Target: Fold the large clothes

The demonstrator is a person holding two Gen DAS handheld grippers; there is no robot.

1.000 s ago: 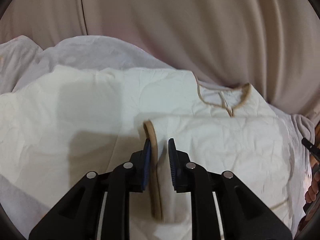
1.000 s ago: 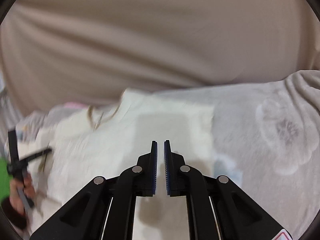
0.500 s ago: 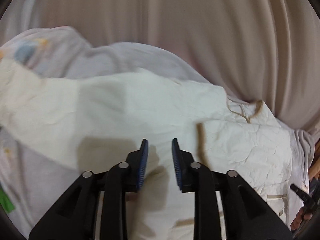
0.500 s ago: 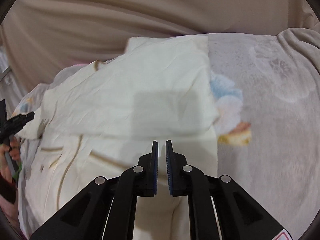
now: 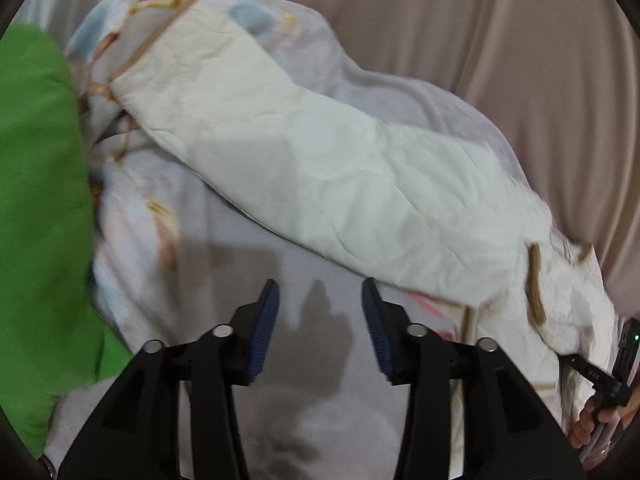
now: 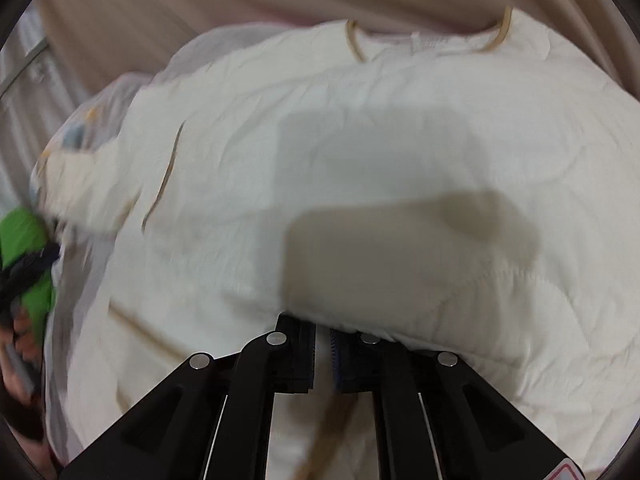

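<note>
A cream quilted garment (image 5: 340, 168) with tan trim lies slantwise on a pale patterned sheet (image 5: 224, 272). Its tan cuff (image 5: 536, 288) lies at the right. My left gripper (image 5: 319, 292) hovers over bare sheet just in front of the garment. Its jaws are opening and nothing is between them. In the right wrist view the garment (image 6: 360, 160) fills the picture, with its tan neckline (image 6: 496, 42) at the top. My right gripper (image 6: 322, 332) is low on the cloth, its jaws closing to a narrow slit. A bulging fold hides its tips, and no pinched cloth shows.
A bright green cloth (image 5: 36, 200) lies at the left edge of the sheet. Beige curtains (image 5: 520, 40) hang behind the bed. A hand (image 5: 592, 420) grips the other tool at the far right. In the right wrist view another hand (image 6: 24, 332) shows blurred at the left edge.
My left gripper let go of the tan-trimmed cuff, opened wider and swung left off the garment onto the sheet. My right gripper travelled over the garment and sank until cloth covers its tips.
</note>
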